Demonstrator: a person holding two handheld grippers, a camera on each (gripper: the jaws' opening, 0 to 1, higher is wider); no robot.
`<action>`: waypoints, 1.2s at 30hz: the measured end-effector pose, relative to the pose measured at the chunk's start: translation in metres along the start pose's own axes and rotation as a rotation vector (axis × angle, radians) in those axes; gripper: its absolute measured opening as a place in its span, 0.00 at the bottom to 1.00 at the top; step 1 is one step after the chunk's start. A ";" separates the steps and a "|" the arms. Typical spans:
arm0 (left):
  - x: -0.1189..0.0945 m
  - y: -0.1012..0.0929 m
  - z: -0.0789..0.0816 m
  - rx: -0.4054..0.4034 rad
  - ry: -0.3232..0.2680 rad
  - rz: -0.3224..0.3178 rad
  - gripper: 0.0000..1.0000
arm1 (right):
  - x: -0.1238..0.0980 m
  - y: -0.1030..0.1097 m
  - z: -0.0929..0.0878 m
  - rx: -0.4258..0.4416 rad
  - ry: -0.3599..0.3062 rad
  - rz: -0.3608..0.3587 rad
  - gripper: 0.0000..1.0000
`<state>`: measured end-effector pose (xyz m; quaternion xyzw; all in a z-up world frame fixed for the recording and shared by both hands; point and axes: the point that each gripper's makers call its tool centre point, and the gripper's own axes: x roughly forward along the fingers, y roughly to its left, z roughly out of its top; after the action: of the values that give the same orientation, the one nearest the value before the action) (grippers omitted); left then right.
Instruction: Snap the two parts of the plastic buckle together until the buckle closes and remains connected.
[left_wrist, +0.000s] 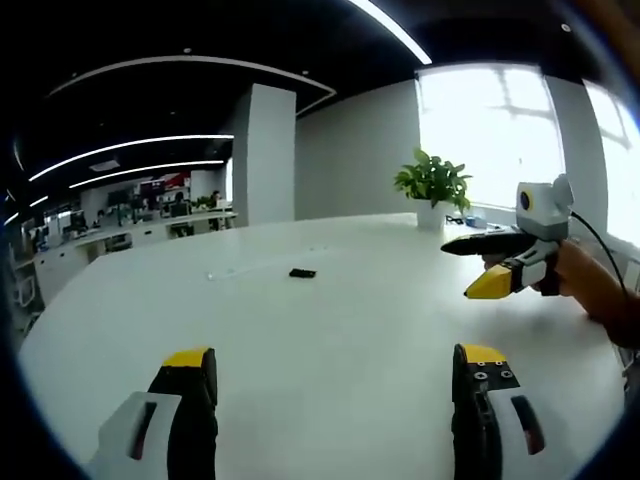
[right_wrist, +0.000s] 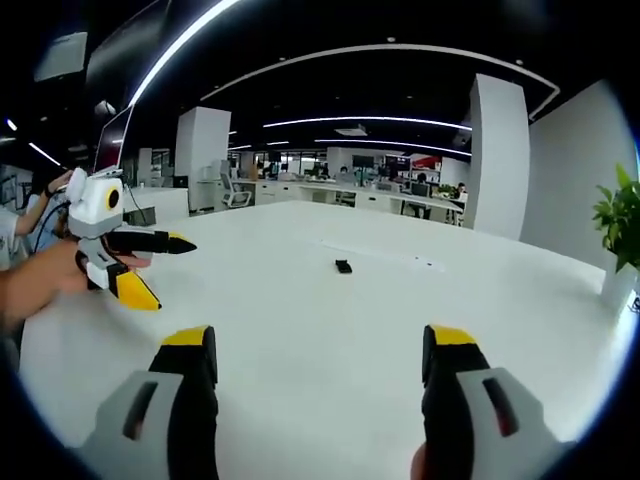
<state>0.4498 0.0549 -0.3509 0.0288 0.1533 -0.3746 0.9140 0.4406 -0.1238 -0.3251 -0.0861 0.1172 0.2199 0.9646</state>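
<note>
Big white table is taking up most of the room here, and a potted green plant is sitting at its far edge by the bright window. A white pillar is standing behind the table. Further back, people are sitting at office desks, with long ceiling light strips glowing overhead.
</note>
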 end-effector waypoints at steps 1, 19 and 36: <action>-0.003 -0.003 -0.001 0.006 -0.001 0.000 0.99 | -0.001 0.000 0.000 -0.005 -0.002 -0.003 0.85; -0.033 -0.027 -0.009 0.060 -0.033 0.012 0.99 | -0.030 0.005 -0.016 -0.020 -0.014 -0.025 0.86; -0.039 -0.019 0.001 0.034 -0.082 0.052 0.96 | -0.036 0.011 -0.012 -0.035 -0.049 -0.027 0.86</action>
<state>0.4108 0.0672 -0.3370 0.0331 0.1085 -0.3544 0.9282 0.4019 -0.1308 -0.3282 -0.0990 0.0883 0.2109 0.9685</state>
